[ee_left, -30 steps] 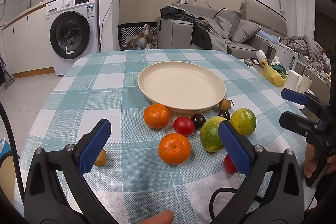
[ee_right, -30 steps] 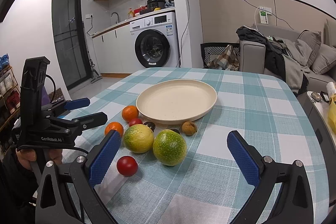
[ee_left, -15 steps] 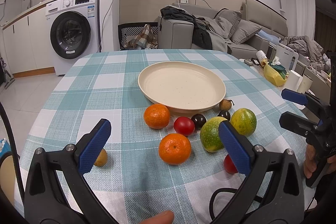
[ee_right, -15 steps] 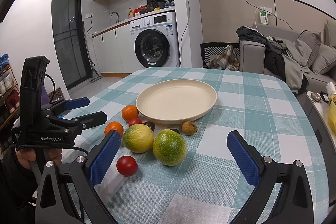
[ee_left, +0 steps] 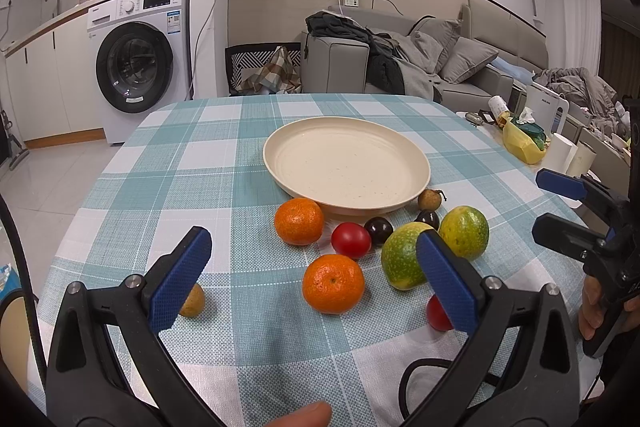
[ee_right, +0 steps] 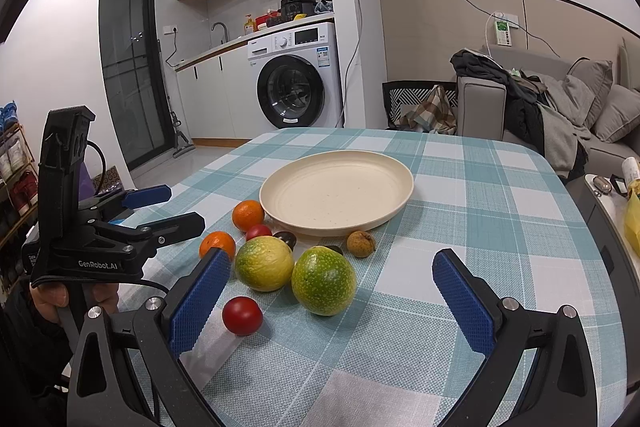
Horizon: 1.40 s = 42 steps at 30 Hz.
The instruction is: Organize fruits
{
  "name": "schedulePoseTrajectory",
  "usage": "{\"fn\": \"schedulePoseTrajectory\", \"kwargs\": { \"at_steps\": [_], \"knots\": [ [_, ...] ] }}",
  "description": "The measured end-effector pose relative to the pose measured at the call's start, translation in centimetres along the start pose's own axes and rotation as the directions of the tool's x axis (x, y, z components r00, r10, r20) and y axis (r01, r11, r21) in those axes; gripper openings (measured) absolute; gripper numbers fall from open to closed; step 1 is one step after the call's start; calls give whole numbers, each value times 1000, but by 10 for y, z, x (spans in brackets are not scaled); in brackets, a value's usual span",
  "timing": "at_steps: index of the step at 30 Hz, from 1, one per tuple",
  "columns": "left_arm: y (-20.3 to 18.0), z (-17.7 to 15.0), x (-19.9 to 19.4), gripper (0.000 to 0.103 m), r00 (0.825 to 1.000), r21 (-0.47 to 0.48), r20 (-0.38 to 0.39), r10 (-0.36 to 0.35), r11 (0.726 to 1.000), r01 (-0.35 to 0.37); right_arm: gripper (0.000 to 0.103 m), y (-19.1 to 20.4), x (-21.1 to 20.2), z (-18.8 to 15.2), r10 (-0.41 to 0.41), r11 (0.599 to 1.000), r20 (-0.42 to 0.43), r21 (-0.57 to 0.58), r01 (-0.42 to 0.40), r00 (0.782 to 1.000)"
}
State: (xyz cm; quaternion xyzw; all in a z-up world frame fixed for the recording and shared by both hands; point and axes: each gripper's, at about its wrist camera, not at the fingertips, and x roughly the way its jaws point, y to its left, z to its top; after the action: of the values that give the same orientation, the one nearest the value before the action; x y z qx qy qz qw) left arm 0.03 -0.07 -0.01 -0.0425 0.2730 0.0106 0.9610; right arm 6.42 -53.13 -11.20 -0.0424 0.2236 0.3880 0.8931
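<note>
Nothing has really moved since the earlier frames; both grippers hover at the same places and the fruits lie as before. From the left wrist view, the left gripper [ee_left: 314, 269] hangs over the near part of the checked tablecloth [ee_left: 168, 195] with its blue fingers spread wide, holding nothing. Between them lies the near orange [ee_left: 333, 283], and behind it the far orange [ee_left: 299, 221], a red tomato [ee_left: 351, 240] and a dark plum [ee_left: 378, 230]. Two green-yellow fruits [ee_left: 404, 255] lie to the right, one partly behind the right finger, and a small brown fruit [ee_left: 193, 301] lies beside the left finger. The cream plate [ee_left: 346, 163] stands behind the fruits with nothing in it. From the right wrist view, the right gripper [ee_right: 332, 301] is also wide open and holds nothing. A second red tomato [ee_right: 242, 315] lies just beside its left finger, and the two green-yellow fruits are a little further, touching each other. A brown longan [ee_right: 361, 244] lies near the rim of the plate
</note>
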Motion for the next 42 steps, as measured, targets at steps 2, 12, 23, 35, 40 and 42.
{"fn": "schedulePoseTrajectory", "kwargs": {
  "at_steps": [2, 12, 23, 35, 40, 42],
  "knots": [
    [0, 0, 0, 102, 1000, 0, 0, 0, 1000, 0, 103, 0, 0, 0, -1, 1000, -1, 0, 1, 1000],
    [0, 0, 0, 102, 1000, 2, -1, 1, 1000, -1, 103, 0, 1, 0, 0, 1000, -3, -1, 0, 1000],
    [0, 0, 0, 102, 1000, 2, -1, 2, 1000, -2, 103, 1, 0, 0, -2, 1000, -2, 0, 2, 1000],
    [0, 0, 0, 102, 1000, 3, 0, 2, 1000, -2, 103, 0, 1, -1, 0, 1000, -5, 4, 0, 1000],
    [0, 1, -1, 102, 1000, 4, -1, 2, 1000, -2, 103, -1, 2, -1, 5, 1000, -4, 9, -5, 1000],
    [0, 1, -1, 102, 1000, 4, -3, 3, 1000, -3, 103, -1, 3, -1, 5, 1000, -4, 7, -5, 1000]
  ]
}}
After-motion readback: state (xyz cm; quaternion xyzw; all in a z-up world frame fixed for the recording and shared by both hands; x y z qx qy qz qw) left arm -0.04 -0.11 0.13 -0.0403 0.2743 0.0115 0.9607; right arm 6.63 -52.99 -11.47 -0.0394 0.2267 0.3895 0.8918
